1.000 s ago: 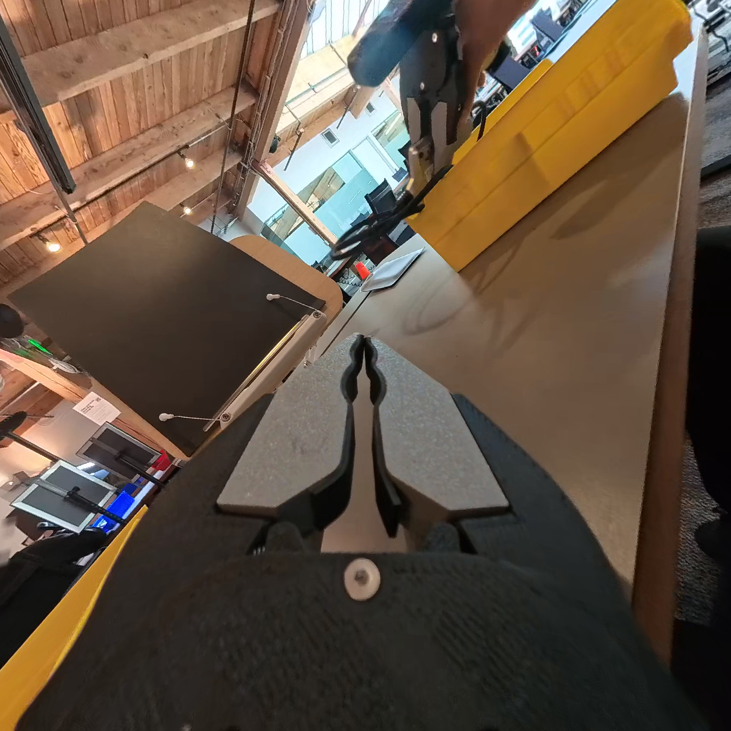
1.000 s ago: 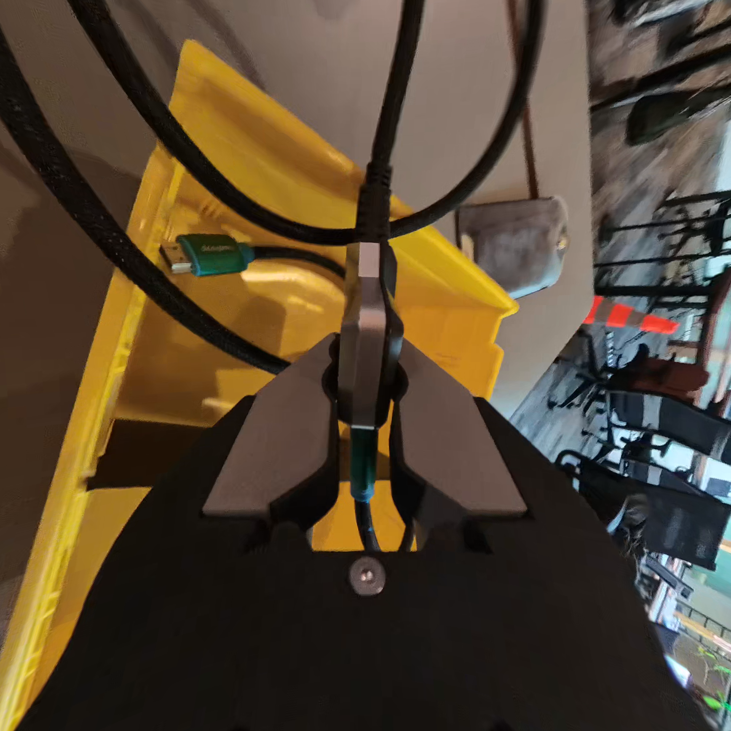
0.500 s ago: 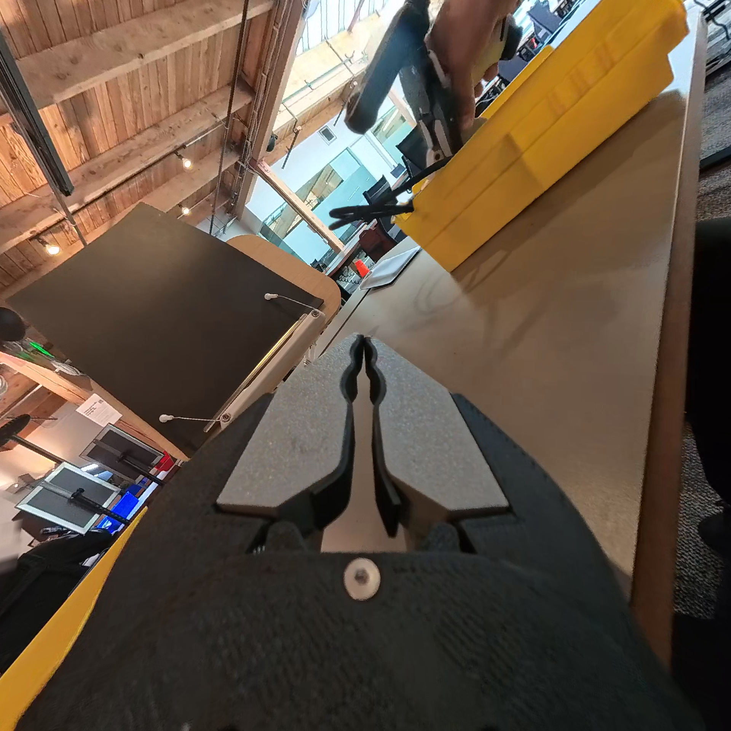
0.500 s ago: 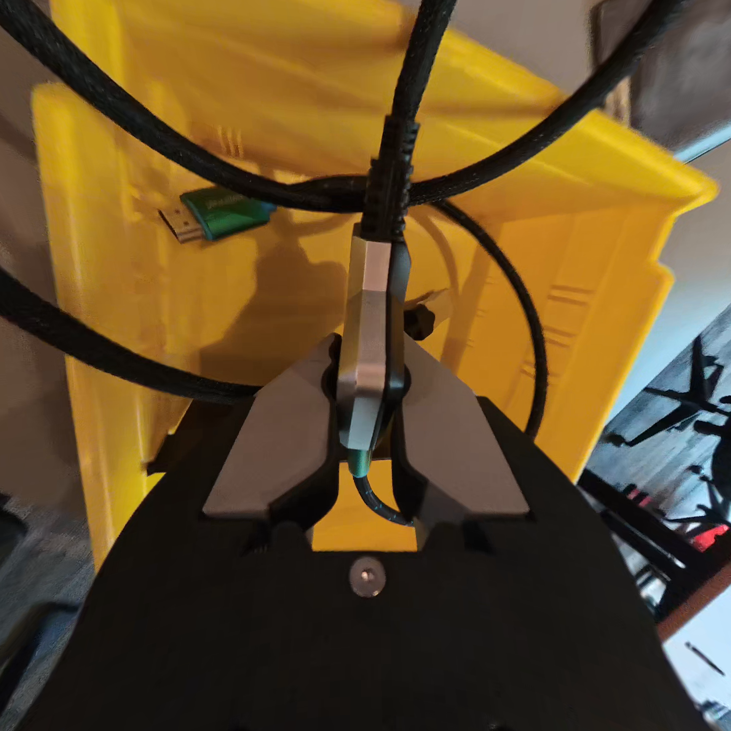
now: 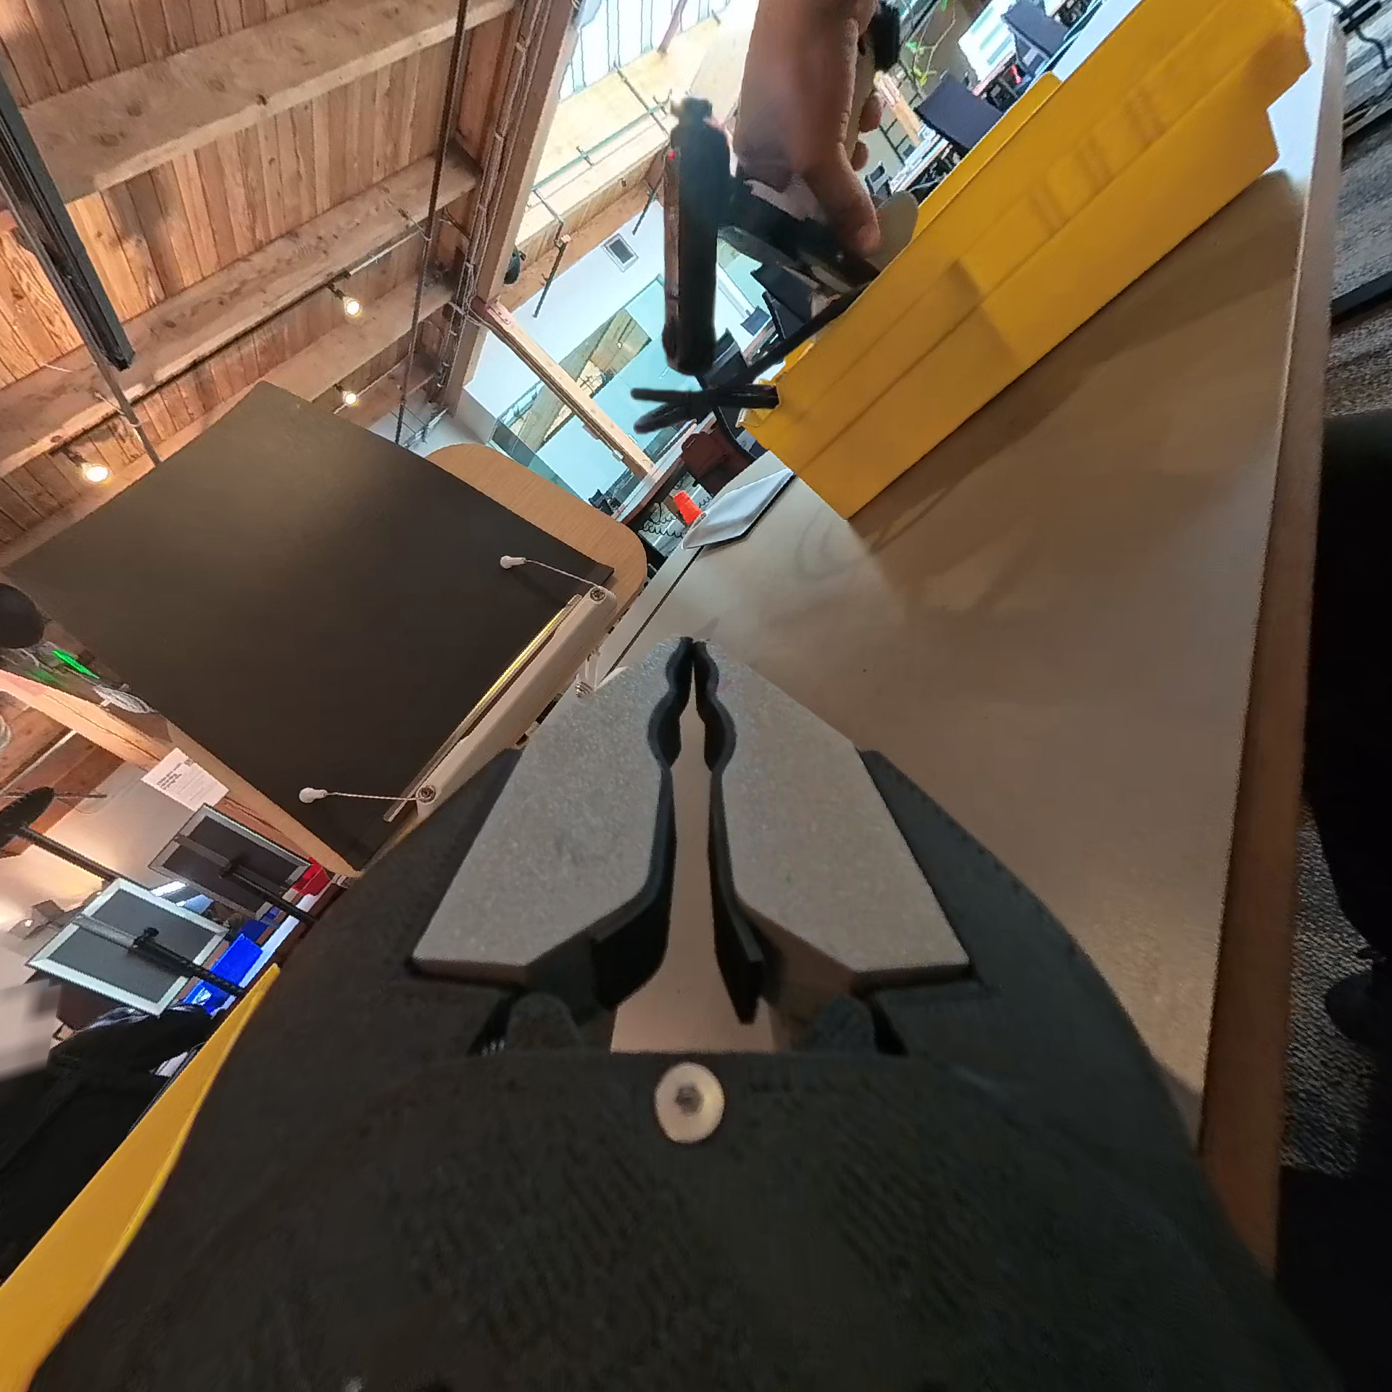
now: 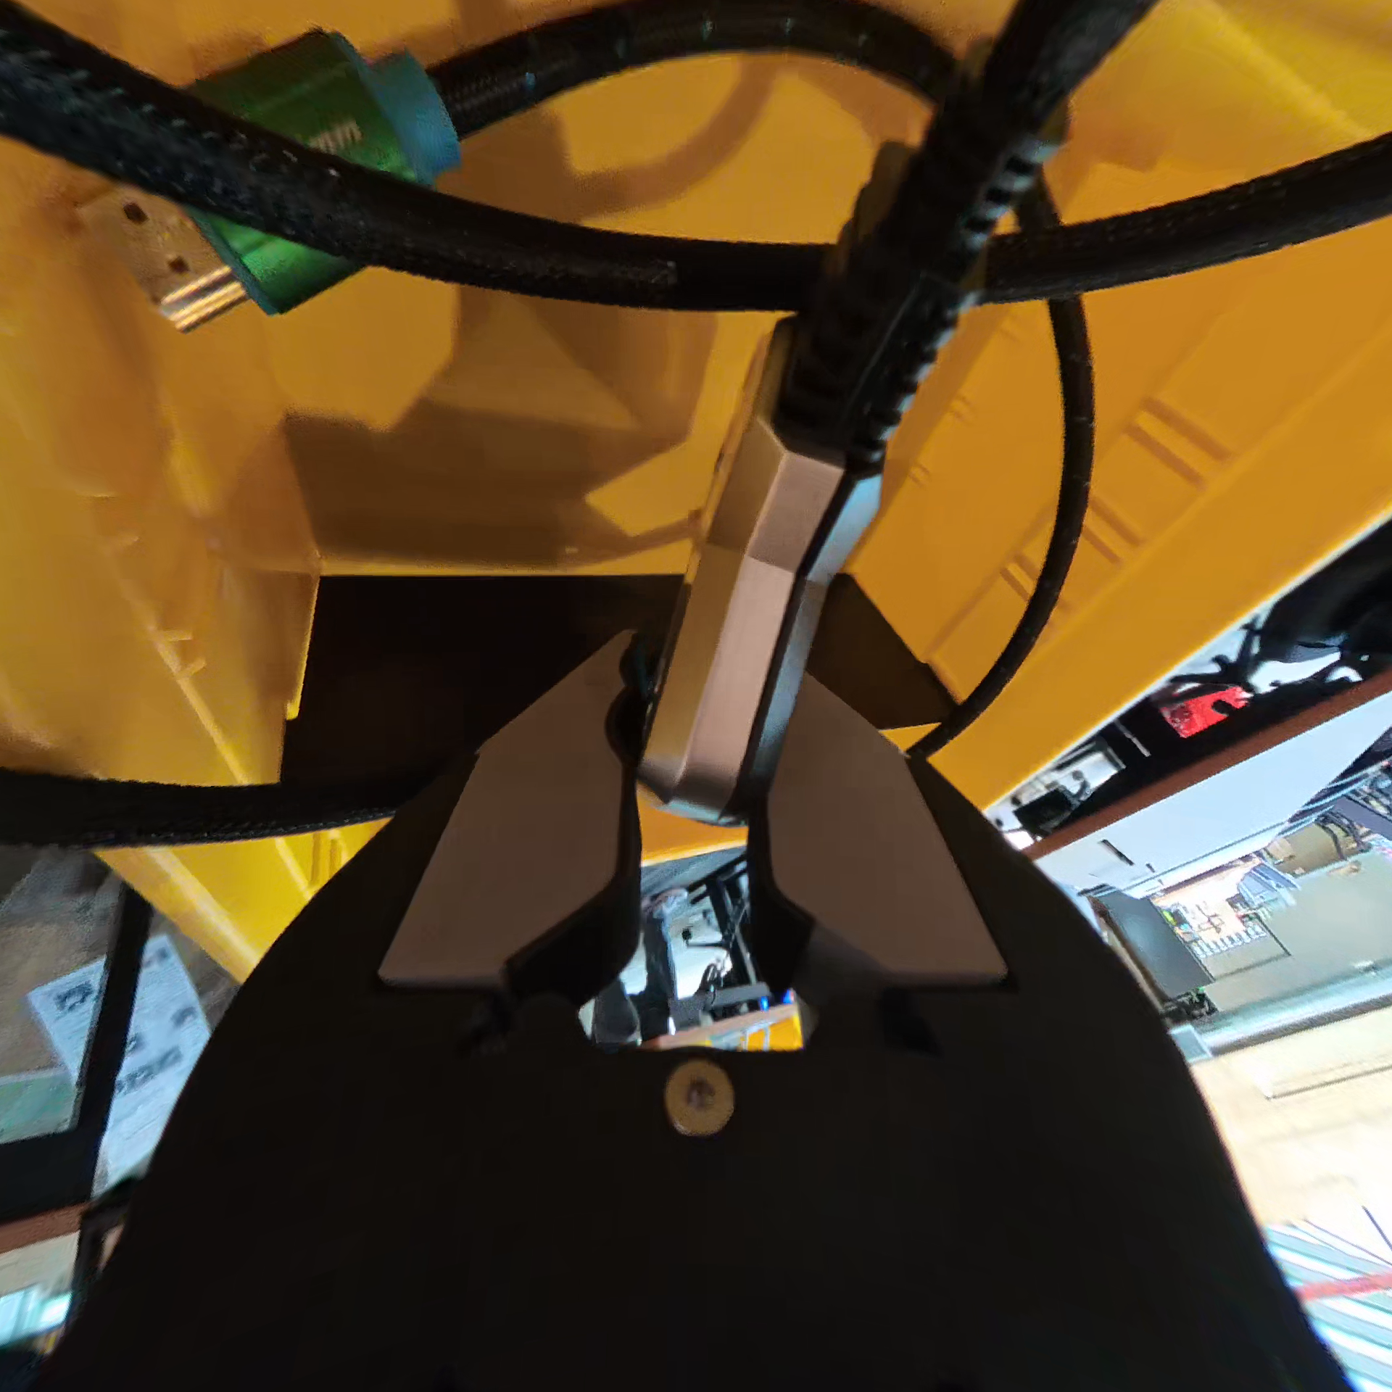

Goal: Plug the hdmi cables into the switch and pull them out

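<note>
Two claws, one loaded: the right claw (image 6: pixel 697 723) grips the grey switch (image 6: pixel 742 618) over the yellow bin (image 6: pixel 527 422).
A green-headed cable (image 6: pixel 301 181) hangs loose there; the left claw (image 5: pixel 694 655), pinched nearly closed and empty, sits low over the table (image 5: pixel 1054 678).

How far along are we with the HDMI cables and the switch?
Done: a green-ended HDMI plug lies loose in the yellow bin, plugged into nothing. In hand: the right gripper is shut on the grey switch, a black cable running from its far end. Left: the left gripper is shut and empty over the table. How many plug-and-pull rounds remain, I can't tell.
</note>
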